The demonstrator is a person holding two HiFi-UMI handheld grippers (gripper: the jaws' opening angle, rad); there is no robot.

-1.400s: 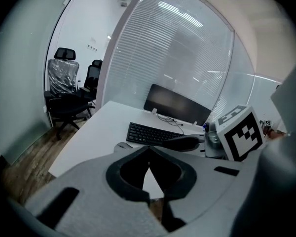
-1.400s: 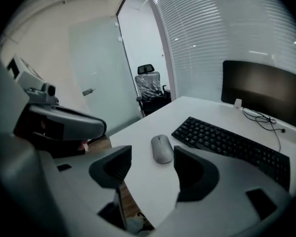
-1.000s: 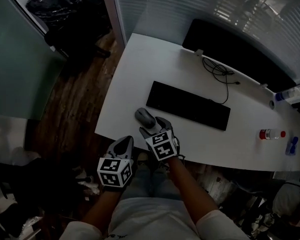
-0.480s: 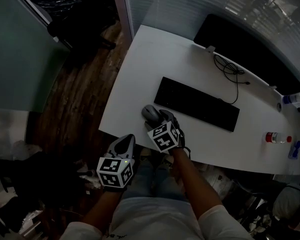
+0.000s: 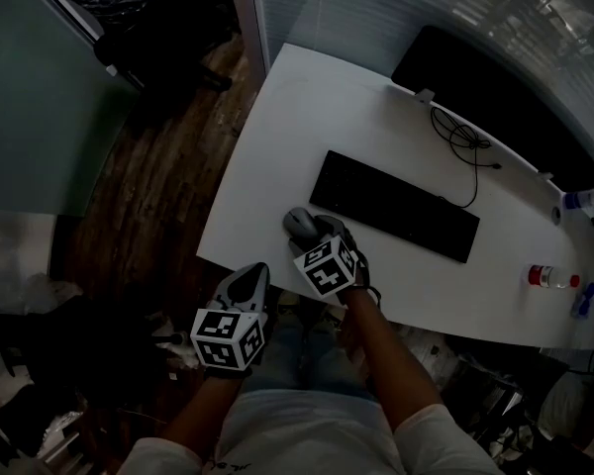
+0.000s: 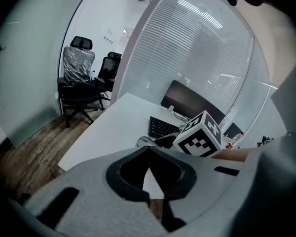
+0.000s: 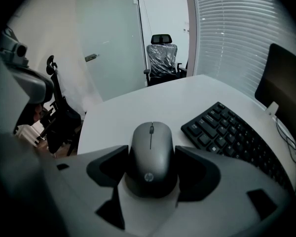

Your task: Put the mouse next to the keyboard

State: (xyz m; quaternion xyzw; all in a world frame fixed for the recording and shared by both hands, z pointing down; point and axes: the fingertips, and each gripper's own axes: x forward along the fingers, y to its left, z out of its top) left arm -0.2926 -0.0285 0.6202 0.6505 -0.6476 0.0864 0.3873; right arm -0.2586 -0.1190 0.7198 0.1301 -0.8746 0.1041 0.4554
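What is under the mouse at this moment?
The white desk: the mouse rests on it, between the jaws of the right gripper. The patch directly beneath is covered by the mouse itself.

— Where does the head view look from?
— High above, steeply down over the whole tabletop.
— And the right gripper view?
— Low and close, just behind the mouse, facing along the tabletop past the keyboard.
— The left one?
— Farther back, off the tabletop's near edge, facing across it. All three share mouse and keyboard.
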